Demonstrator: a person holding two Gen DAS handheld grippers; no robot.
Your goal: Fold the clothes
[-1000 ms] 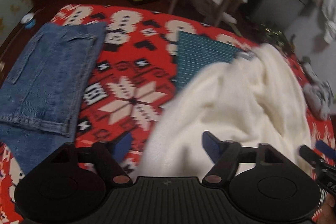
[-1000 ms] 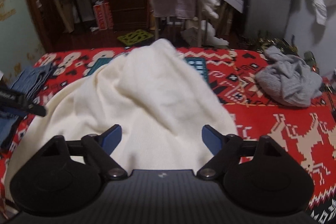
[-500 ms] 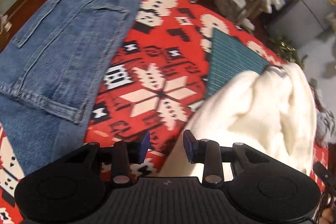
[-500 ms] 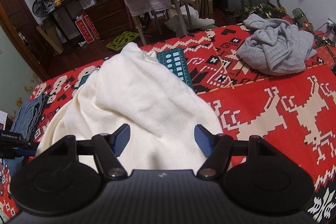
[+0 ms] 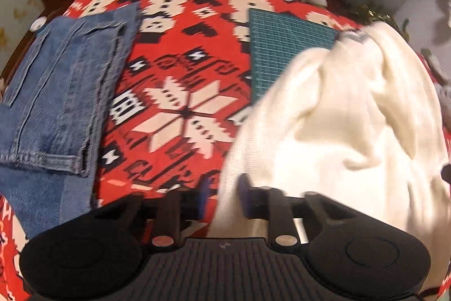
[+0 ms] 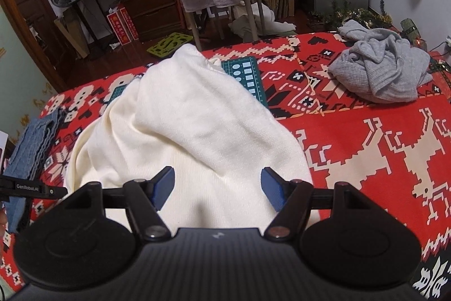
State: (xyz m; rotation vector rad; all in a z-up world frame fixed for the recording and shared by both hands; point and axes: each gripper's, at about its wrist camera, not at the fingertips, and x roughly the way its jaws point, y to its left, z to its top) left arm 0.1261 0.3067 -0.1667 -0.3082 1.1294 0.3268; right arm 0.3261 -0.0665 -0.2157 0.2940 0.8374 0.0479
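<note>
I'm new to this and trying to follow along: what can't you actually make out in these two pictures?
- Left gripper: motion blur hides whether it grips the cream sweater.
- Green cutting mat: mostly under the sweater, both views.
- Jeans: cut off at the left wrist view's edge.
- Grey garment: crumpled, type unclear.

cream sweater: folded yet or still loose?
Loose. The cream sweater lies in a rumpled heap with uneven draped layers, partly covering the green cutting mat; no squared edges.
</note>
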